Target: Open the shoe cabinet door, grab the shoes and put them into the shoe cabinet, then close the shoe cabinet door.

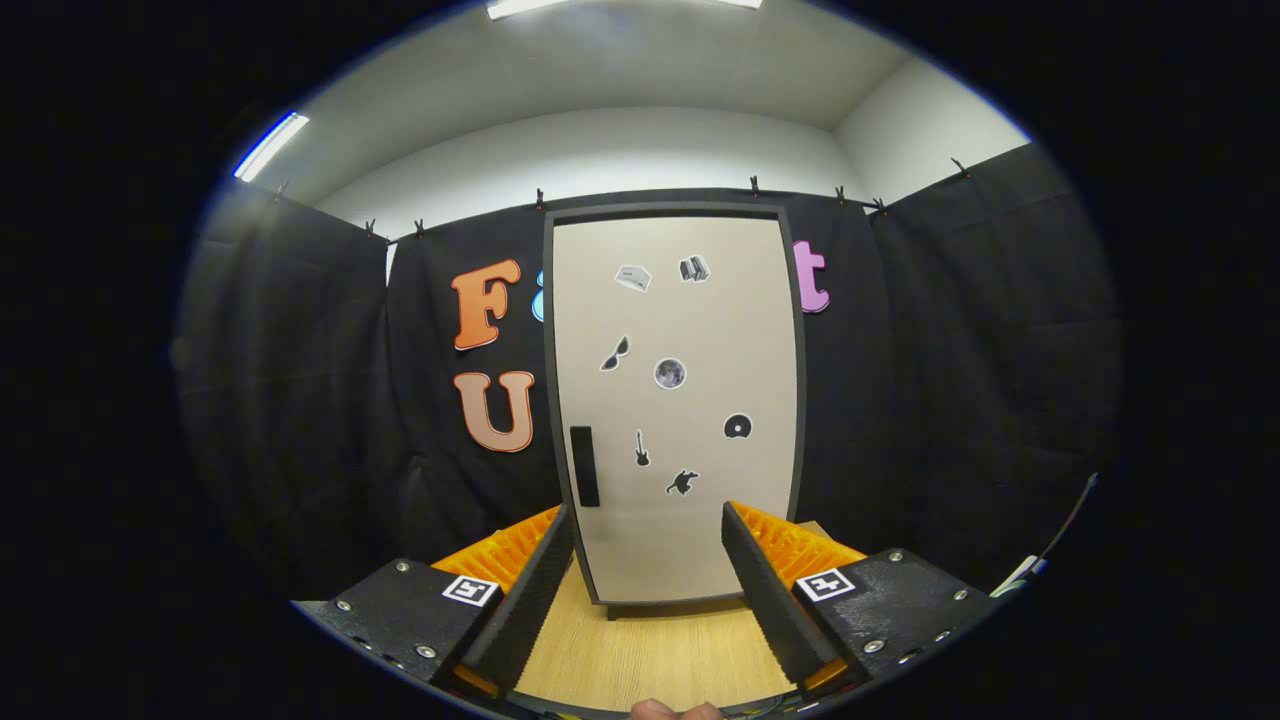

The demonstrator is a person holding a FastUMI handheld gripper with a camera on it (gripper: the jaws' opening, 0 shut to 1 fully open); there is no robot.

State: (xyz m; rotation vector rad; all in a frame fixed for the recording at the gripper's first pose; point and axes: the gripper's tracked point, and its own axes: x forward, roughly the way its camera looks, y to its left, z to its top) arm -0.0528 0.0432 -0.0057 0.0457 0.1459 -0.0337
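Observation:
A tall shoe cabinet [675, 330] stands upright on the wooden table [650, 650], straight ahead of my fingers. Its cream door [690, 520] is closed and carries several small stickers. A dark vertical handle [583, 465] sits low on the door's left side. My gripper [648, 520] is open, a wide gap between the two fingers, with nothing in it. The left fingertip [555, 530] is just below the handle in the view, still some way short of the door. I see no shoes here.
Black cloth walls close in behind and on both sides of the cabinet. Bare wooden tabletop lies between my fingers and the cabinet's base. A thin cable [1060, 535] runs at the right. A fingertip of the person's hand [675, 710] shows under the gripper.

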